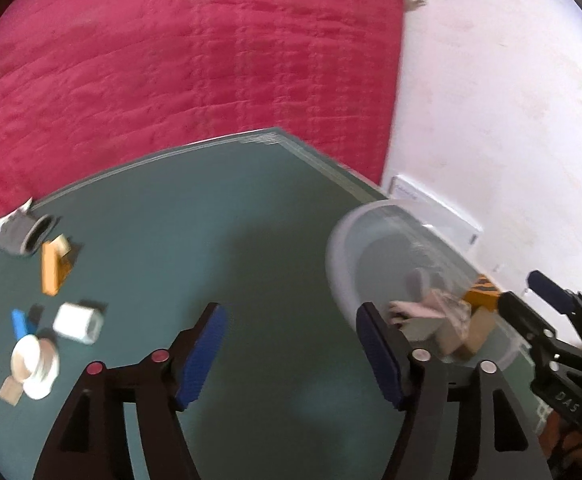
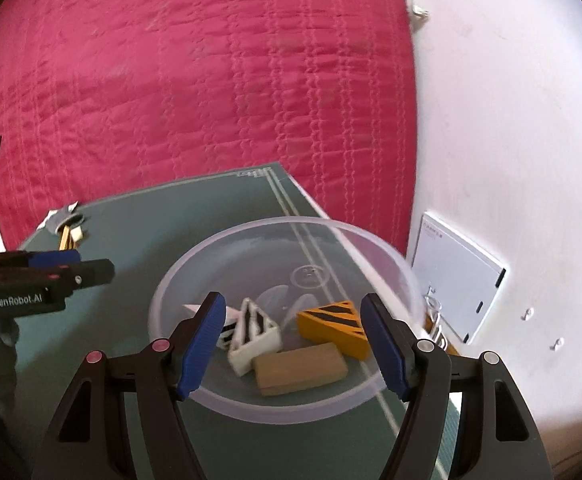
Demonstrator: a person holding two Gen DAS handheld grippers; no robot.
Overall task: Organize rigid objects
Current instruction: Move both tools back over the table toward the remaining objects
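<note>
Left claw (image 1: pixel 291 354): we see jaws spread wide, nothing btwn the blue pads, over bare green surface (image 1: pixel 211 220).
Right claw (image 2: pixel 294 344): also released, jaws apart w/ nothing pressed; we see it just above the near rim of the bowl (image 2: pixel 251 226), not touching contents.
Bowl: clear plastic, on the surface's right side, near the white wall (image 2: pixel 511 120).
In bowl: we count an orange block w/ black stripes (image 2: pixel 337 326), a plain wood block (image 2: pixel 301 368), a white triangle piece w/ black marks (image 2: pixel 255 334); something pale behind the left pad, can't tell what.
Loose items, left side of surface: grey roll (image 1: pixel 29 234) at the far edge, orange box (image 1: pixel 51 266) just beside it; nearer us a white roll (image 1: pixel 78 322), small blue piece (image 1: pixel 19 322), tape ring (image 1: pixel 35 366), small wood cube (image 1: pixel 10 392). All well apart from the bowl.
Behind surface: bed w/ red quilt (image 1: pixel 171 60).
Blur: left view soft, so small pieces are hard for us to name.
</note>
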